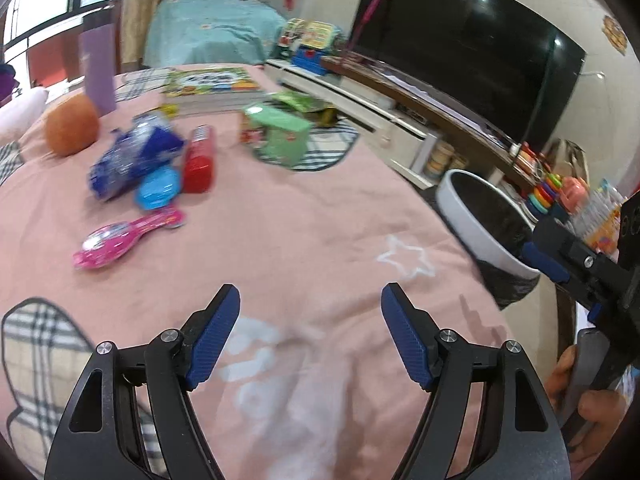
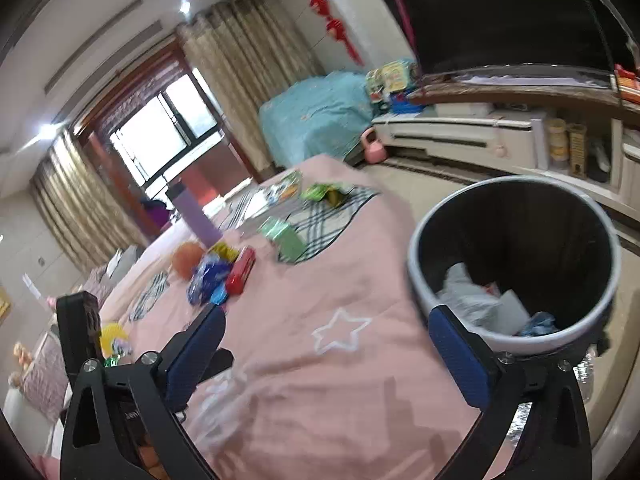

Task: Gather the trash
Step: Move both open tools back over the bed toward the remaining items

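Observation:
My left gripper [image 1: 310,308] hangs open and empty over the pink bedcover [image 1: 304,216]. Ahead of it lie a crumpled blue wrapper [image 1: 132,156], a red box [image 1: 199,160], a green carton [image 1: 276,132] and a green packet [image 1: 304,104]. The white bin with a black liner [image 1: 468,220] stands beside the bed on the right. My right gripper [image 2: 328,332] is wide open with nothing between its fingers, near the bin's rim [image 2: 414,276]. Crumpled paper and plastic [image 2: 468,292] lie inside the bin. The right gripper's fingers [image 1: 548,260] show at the left wrist view's right edge.
An orange ball [image 1: 71,124], a purple bottle [image 1: 98,68], a pink hairbrush [image 1: 128,236], a blue round lid [image 1: 158,192] and books [image 1: 208,84] also lie on the bed. A low TV cabinet [image 1: 360,96] and toys [image 1: 544,192] stand behind the bin.

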A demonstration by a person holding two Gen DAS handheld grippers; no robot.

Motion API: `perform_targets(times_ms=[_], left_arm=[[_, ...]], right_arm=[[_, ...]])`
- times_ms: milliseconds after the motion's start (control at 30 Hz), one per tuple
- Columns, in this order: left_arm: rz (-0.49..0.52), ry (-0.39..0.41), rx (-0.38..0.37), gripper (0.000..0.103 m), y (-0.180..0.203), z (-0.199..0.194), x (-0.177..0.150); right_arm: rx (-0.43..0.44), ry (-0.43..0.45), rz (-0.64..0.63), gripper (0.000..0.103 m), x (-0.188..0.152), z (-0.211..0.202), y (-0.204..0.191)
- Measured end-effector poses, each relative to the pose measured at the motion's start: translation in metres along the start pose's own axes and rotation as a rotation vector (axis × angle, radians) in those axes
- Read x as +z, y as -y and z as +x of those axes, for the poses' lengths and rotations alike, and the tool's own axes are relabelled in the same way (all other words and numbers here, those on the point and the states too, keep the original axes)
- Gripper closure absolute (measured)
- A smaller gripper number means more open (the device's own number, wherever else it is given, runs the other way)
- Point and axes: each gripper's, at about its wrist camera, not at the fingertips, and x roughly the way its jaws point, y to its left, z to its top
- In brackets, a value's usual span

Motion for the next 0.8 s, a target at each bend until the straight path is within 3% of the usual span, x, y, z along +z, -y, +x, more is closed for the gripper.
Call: perform_targets(times_ms=[233, 467, 800], left_arm=[[-0.055, 0.0, 0.049, 0.028, -0.039, -0.007, -0.006], [-0.07, -0.004, 0.086, 0.028, -0.066, -0.01, -0.011], [-0.016, -0.016, 0.14, 0.028, -0.094, -0.008, -0.002]], right_arm=[[0.028, -0.036, -0.016, 0.0, -0.018, 0.024, -0.019], [0.004, -0.106, -0.033, 0.0, -0.022, 0.047, -0.036], [0.014, -0.158, -0.053, 0.0, -0.024, 0.07, -0.045]])
